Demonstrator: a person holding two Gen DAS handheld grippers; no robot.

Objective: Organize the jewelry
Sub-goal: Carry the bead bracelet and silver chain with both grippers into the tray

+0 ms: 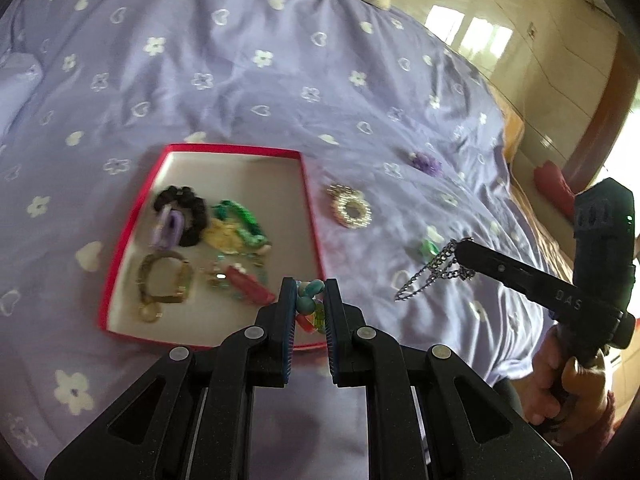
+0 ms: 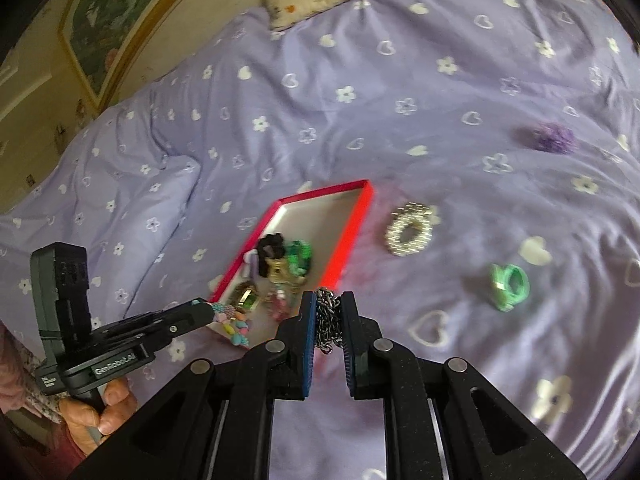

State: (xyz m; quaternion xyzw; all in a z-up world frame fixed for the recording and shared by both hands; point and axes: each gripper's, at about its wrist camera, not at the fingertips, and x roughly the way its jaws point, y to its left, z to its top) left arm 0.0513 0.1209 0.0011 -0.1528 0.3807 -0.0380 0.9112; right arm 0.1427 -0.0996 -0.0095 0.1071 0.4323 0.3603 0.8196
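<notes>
While both loads hung clear of the bed (image 1: 248,80), held over and beside the red-rimmed tray (image 1: 310,204) so each could be dropped in with the pieces already gathered there. Left gripper (image 1: 311,292) clenched on a pastel bead bracelet (image 1: 310,300), poised above the tray's near corner, beads dangling between the pads. Right gripper (image 2: 328,308) clamped on a silver chain (image 2: 329,320), carried off to the tray's right over the purple cover, loops trailing below the tips. Inside the tray: a black scrunchie (image 1: 188,208), a green braided band (image 1: 240,220), a brownish bracelet (image 1: 164,280) and other small pieces. Left out on the cover: a pearl ring-shaped bracelet (image 2: 410,230), a green hair tie (image 2: 510,286), a purple scrunchie (image 2: 550,138). Judged roughly halfway sorted, with release over the tray likely next.
</notes>
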